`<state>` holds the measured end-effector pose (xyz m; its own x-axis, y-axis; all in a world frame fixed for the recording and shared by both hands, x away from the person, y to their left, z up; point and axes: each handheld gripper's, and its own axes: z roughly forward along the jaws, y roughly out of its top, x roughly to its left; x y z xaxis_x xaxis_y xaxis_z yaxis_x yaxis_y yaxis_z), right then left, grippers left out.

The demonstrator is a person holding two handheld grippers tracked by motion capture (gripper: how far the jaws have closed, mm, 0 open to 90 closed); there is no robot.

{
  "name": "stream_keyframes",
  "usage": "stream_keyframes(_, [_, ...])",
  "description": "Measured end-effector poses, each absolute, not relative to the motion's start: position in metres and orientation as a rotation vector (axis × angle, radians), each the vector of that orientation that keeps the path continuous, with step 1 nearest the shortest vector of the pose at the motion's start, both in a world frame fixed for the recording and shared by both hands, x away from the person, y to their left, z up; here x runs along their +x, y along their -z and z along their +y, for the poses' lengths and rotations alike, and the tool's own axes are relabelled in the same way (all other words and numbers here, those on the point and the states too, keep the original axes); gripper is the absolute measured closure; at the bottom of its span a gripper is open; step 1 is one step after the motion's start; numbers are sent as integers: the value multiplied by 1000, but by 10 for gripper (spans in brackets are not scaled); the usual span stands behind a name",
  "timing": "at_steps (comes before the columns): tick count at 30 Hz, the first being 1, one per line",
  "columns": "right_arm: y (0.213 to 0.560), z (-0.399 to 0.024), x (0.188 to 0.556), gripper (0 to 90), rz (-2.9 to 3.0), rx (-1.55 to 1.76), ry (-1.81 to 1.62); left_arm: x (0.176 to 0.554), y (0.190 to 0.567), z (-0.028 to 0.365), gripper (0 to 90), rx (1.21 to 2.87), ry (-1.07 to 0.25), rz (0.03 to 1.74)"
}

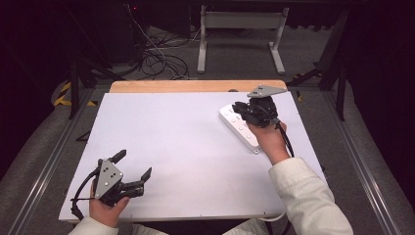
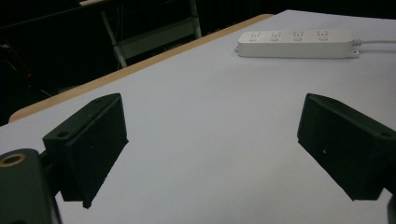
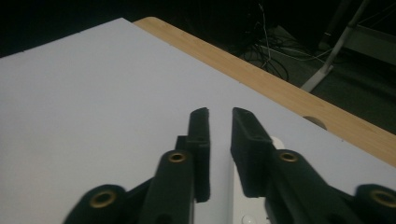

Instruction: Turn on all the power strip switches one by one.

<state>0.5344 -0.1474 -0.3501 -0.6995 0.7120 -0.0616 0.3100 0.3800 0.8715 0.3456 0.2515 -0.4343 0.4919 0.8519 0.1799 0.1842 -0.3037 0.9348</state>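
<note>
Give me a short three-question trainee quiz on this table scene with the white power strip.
1. True or false: the left gripper has its jaws spread wide with nothing between them.
2. Which thing lies under the right gripper? A) a long white plastic power strip B) a red mug C) a blue cloth
3. Fill in: the strip rests on a white board laid over a ___ tabletop.

Key: 1 true; 2 A; 3 wooden.
</note>
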Motion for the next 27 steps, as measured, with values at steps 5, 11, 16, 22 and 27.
stream_keyframes(5, [345,-156,512,593,2223,838,-1329,346,434,251,86,1778,-867,875])
stream_keyframes(11, [349,-169,487,400,2233,775,-1383,345,434,251,86,1776,-870,876])
stream_keyframes(16, [358,-178,470,287,2232,748,-1428,345,434,250,86,1777,-869,875])
stream_keyframes(22, [376,-190,454,188,2230,734,-1472,345,434,250,86,1779,-867,875])
stream_keyframes(27, [392,-200,444,132,2228,732,-1503,346,435,253,88,1800,-854,865])
